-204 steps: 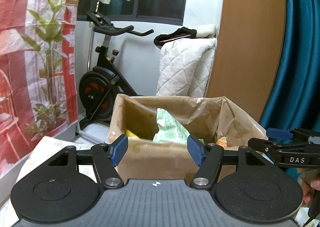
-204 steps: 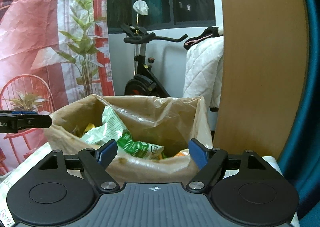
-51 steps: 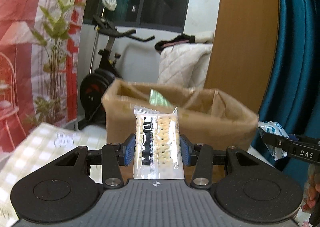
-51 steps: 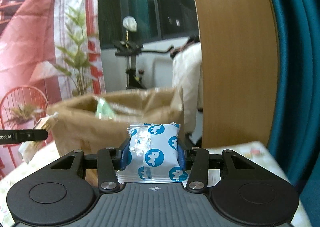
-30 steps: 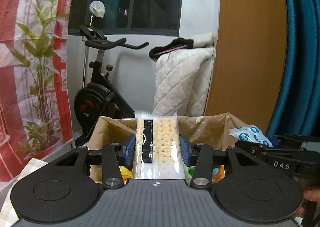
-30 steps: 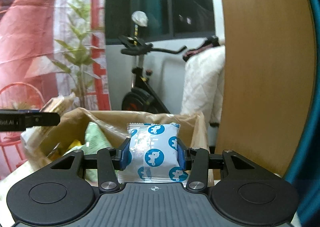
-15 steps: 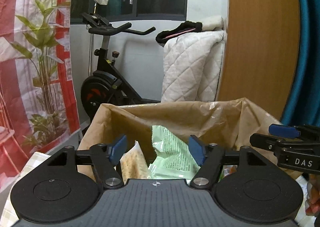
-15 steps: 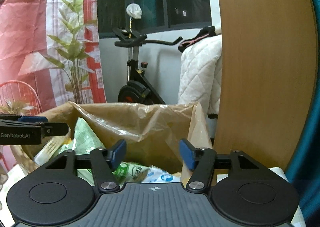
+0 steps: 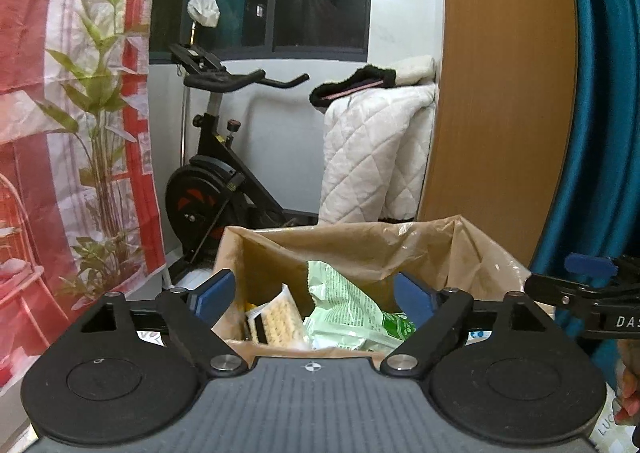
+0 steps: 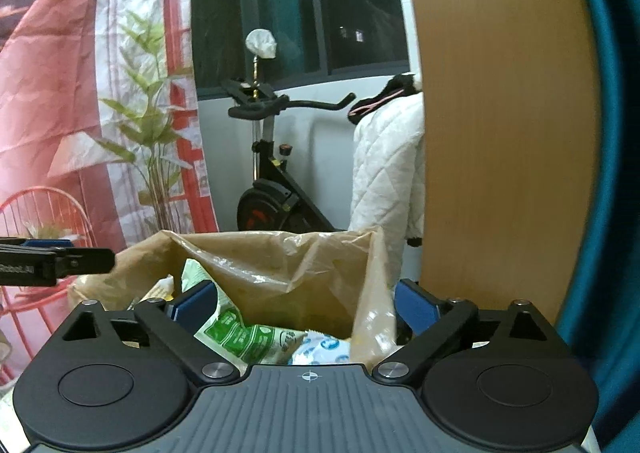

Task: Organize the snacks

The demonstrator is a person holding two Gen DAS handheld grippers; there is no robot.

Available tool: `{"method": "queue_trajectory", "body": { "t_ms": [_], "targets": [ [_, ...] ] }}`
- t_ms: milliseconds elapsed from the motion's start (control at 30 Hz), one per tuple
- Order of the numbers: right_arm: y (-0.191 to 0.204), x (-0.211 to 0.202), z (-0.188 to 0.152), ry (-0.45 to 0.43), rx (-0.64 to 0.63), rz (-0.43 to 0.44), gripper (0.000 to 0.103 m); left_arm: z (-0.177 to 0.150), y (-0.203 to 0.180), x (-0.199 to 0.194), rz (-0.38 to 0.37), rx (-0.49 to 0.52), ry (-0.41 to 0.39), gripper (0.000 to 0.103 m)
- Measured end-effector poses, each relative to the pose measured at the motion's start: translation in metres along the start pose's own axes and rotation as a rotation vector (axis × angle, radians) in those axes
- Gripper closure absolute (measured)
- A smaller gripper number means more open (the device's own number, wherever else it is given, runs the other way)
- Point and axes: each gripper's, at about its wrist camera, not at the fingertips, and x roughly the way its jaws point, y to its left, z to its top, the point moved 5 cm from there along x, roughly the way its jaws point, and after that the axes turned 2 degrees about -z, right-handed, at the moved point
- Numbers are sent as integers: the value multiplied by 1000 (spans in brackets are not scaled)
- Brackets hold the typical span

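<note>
Both the left hand-held gripper (image 9: 312,295) and right hand-held gripper (image 10: 302,309), tilted down over the snack bag (image 9: 360,245), are opening, empty.

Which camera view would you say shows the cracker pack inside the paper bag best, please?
The left wrist view: the cracker pack stands unobstructed inside the paper bag. In the right wrist view, only a pale sliver shows at the bag's left edge.

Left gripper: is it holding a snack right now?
No, the left gripper holds nothing; the cracker packet lies in the paper bag.
</note>
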Motion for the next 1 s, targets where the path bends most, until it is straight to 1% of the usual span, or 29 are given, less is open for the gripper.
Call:
{"method": "queue_trajectory", "body": {
  "t_ms": [200, 233, 367, 633, 733, 867, 1000],
  "targets": [
    [-6, -41, 2, -18, 35, -48, 3, 4, -4, -35, 16, 11, -18, 10],
    [-5, -49, 3, -27, 33, -53, 1, 5, -5, -41, 23, 13, -24, 10],
    [6, -75, 7, -36, 8, -82, 1, 10, -9, -63, 60, 9, -42, 8],
    [31, -110, 17, -41, -33, -84, 1, 17, -18, -101, 121, 30, -73, 8],
    [40, -118, 21, -45, -47, -69, 1, 18, -20, -113, 134, 19, -94, 7],
    [52, -124, 27, -45, -66, -59, 1, 20, -20, -121, 136, -9, -106, 5],
    [60, -128, 28, -40, -71, -43, 1, 22, -24, -125, 147, 3, -115, 4]
  ]
}}
